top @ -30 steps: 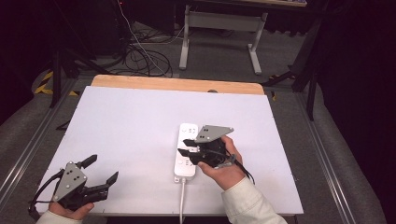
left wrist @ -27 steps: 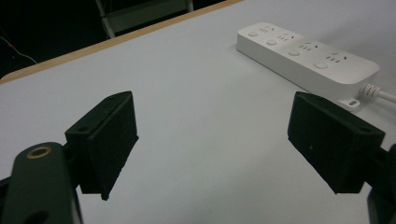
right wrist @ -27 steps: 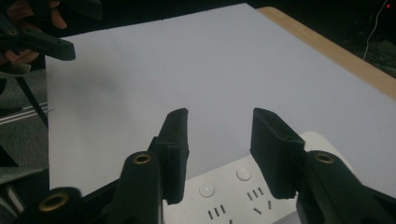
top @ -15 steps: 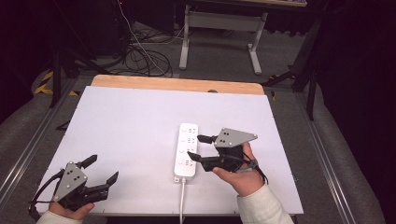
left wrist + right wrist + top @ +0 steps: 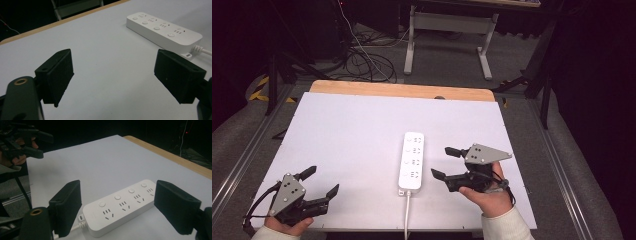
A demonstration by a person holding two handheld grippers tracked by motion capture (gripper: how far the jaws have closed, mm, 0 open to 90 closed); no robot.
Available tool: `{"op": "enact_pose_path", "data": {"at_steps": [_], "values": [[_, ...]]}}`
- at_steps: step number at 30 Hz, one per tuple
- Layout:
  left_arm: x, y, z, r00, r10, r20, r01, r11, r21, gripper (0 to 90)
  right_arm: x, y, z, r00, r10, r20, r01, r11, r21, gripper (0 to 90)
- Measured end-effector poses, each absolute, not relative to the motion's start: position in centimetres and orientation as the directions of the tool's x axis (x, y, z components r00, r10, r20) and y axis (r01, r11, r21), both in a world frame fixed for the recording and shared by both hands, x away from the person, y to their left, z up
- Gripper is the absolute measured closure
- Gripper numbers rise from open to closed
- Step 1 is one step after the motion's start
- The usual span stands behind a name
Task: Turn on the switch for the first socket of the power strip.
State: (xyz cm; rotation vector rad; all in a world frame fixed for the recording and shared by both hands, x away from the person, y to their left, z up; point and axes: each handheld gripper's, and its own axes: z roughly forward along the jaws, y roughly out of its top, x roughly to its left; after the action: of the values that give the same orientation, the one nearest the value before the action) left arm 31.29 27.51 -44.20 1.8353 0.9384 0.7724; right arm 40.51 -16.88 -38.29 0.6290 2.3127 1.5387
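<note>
A white power strip (image 5: 411, 160) is lying near the middle of the white surface (image 5: 352, 130), its cable running toward the near edge. The right gripper (image 5: 443, 161) is hovering just beside it, fingers spread wide, empty. The left gripper (image 5: 321, 181) is sitting near the front-left corner, fingers wide too.

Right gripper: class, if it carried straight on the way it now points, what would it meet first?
Probably the white power strip. The right gripper is open and points at the strip's side, with bare table between them.
</note>
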Motion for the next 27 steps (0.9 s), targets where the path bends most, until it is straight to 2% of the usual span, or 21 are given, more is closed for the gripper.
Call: {"op": "enact_pose_path", "data": {"at_steps": [13,27], "values": [[31.2,27.5,-44.1,0.521,0.846,0.111,0.283,-0.293,0.913,16.0,39.8,-21.2,-40.7,-0.839,0.544,0.024,0.21,0.283,0.936,7.3],[31.2,27.5,-44.2,0.52,0.846,0.118,0.274,-0.296,0.915,15.3,39.8,-24.6,-44.3,-0.805,0.59,0.06,0.268,0.271,0.924,6.6]]}}
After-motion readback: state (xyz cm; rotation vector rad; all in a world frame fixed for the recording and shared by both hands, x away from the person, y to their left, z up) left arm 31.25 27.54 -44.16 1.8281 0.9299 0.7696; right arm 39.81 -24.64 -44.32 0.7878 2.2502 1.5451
